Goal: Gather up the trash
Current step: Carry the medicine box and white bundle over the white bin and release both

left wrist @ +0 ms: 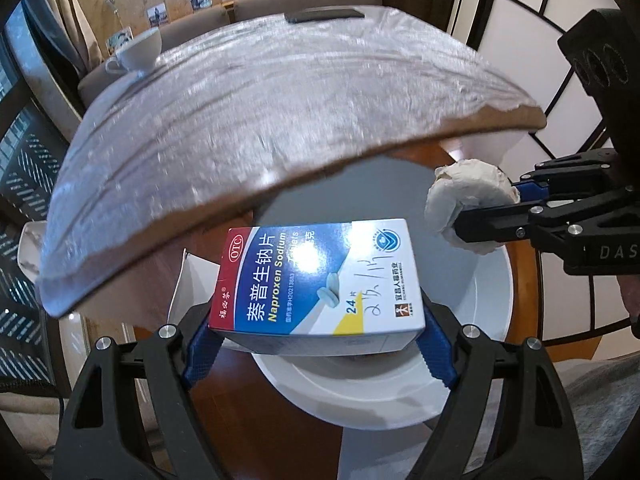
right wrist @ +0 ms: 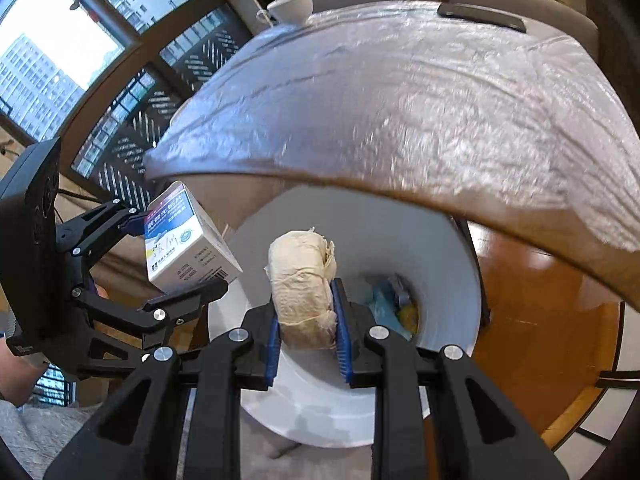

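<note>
The box is sitting between my left claw's blue pads, which are pressing on its two sides and holding it up over the bin. It is a blue, white and red medicine carton with handwriting on its face, and one end flap is hanging open towards the table. From the right camera the same box is showing at the left, gripped in the left claw, beside the bin's rim rather than over its middle.

My right claw is squeezing a wad of crumpled cream tissue, its jaws drawn narrow around it. The wad is hanging above the bin's mouth. In the left camera that wad is showing at the right, pinched in the right claw just over the far rim.

The bin is white and round, and it is standing on the brown wooden floor, tucked partly under the table's edge. Inside it I am seeing some blue and yellow scraps, too blurred to name.

The table is lying under a crinkled clear cover. On it a white cup is standing at the far left and a dark flat thing is lying near the far edge.
</note>
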`<control>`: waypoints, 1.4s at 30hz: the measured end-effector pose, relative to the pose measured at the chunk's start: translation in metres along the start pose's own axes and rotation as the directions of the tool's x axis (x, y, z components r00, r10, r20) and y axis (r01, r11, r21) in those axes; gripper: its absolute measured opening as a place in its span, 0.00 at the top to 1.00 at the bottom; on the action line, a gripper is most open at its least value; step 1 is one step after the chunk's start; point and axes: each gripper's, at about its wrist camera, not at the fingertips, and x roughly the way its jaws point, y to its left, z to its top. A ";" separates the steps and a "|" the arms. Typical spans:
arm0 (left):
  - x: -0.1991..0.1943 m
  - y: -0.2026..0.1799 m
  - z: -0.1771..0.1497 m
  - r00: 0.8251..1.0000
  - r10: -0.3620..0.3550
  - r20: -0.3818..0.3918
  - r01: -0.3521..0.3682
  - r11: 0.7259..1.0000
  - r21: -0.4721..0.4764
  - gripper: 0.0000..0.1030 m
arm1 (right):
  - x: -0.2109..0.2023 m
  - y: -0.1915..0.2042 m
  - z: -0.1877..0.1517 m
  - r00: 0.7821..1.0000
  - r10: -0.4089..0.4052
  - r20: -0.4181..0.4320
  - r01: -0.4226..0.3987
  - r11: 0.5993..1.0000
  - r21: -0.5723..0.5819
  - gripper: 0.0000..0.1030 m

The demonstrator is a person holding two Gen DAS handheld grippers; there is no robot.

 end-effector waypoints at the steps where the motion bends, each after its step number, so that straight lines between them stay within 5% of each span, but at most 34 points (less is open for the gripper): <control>1: 0.003 -0.001 -0.002 1.000 -0.004 -0.010 0.004 1.000 -0.003 0.19 | 0.002 0.000 -0.003 1.000 -0.001 -0.009 0.001 1.000 0.001 0.77; 15: 0.051 -0.008 -0.030 0.991 -0.006 -0.136 0.001 0.999 -0.042 0.19 | 0.039 -0.014 -0.024 0.995 -0.062 -0.082 0.064 0.998 0.022 0.77; 30: 0.085 -0.008 -0.027 0.983 -0.027 -0.180 0.022 0.999 -0.028 0.19 | 0.074 -0.016 -0.019 0.988 -0.104 -0.114 0.111 0.992 0.054 0.77; 35: 0.086 -0.009 -0.024 0.985 0.025 -0.173 -0.019 0.999 0.036 0.16 | 0.073 -0.022 -0.021 0.988 -0.113 -0.105 0.123 0.988 0.097 0.48; 42: 0.081 0.007 -0.018 0.975 -0.120 -0.185 0.110 0.992 -0.065 0.14 | 0.061 -0.022 -0.018 0.990 -0.113 -0.087 0.122 0.987 0.107 0.43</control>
